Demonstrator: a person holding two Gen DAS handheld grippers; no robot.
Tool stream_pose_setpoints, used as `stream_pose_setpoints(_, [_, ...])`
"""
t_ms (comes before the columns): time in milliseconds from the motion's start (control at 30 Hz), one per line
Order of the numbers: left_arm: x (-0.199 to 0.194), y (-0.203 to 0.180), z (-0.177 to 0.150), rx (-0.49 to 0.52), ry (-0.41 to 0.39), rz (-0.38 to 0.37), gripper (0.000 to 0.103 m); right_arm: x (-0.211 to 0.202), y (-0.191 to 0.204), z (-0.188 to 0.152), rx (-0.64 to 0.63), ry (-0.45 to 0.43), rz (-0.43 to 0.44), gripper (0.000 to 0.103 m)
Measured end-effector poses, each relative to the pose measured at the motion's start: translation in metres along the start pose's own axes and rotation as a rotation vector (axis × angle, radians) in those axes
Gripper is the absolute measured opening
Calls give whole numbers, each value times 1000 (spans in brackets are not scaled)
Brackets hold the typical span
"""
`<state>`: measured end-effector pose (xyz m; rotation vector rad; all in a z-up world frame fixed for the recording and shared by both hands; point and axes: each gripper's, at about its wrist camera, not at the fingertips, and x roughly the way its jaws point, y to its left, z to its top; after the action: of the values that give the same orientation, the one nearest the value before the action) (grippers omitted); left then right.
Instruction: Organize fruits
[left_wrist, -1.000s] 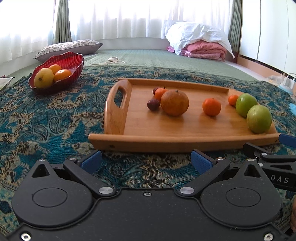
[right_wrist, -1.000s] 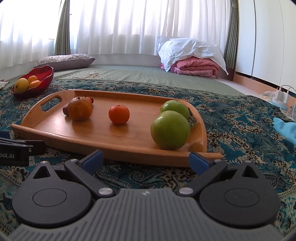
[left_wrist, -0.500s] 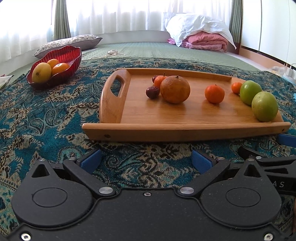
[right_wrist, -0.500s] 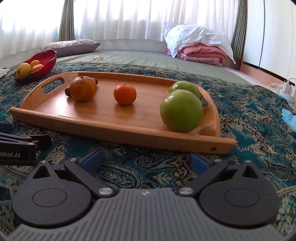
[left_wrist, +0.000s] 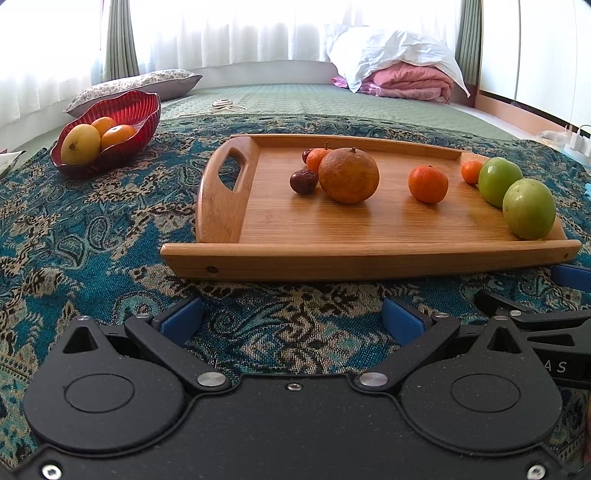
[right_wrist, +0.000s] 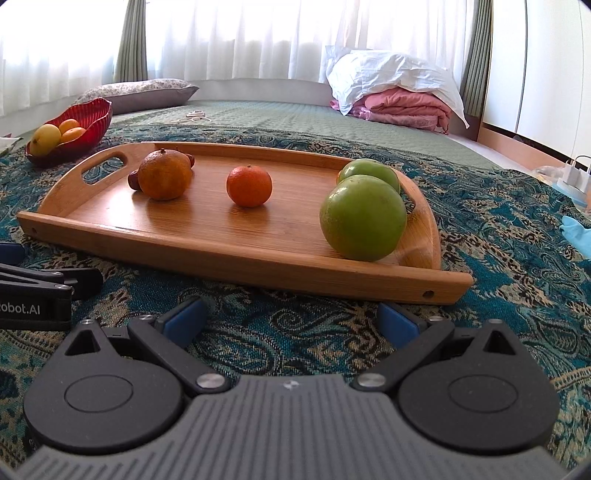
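Left gripper (left_wrist: 291, 319): bottom centre of the left view, blue pads spread wide with only rug between them, just short of the tray's near rim.
Right gripper (right_wrist: 290, 319): bottom centre of the right view, likewise spread and empty.
Change: compared with a second ago, the tray sits higher in both views and the near rim is farther from the pads; both grippers have drawn back slightly.
Tray (left_wrist: 369, 258): mid-frame on the rug (left_wrist: 92, 236).
Fruit on tray: large orange (left_wrist: 348, 175), dark date (left_wrist: 303, 181) touching it, tangerine (left_wrist: 427, 184) apart, two green apples (left_wrist: 529, 209) at right end.
Red bowl (left_wrist: 129, 110): upper left, holding yellow and orange fruit.
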<state>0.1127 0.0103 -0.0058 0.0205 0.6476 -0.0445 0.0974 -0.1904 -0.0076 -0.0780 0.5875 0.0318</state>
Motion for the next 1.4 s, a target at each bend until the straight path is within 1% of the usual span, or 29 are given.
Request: stream_pose_setpoints(1400, [-1,1,-2,-5,-6,-3,103,0,0,-1,0,-2,-1,103])
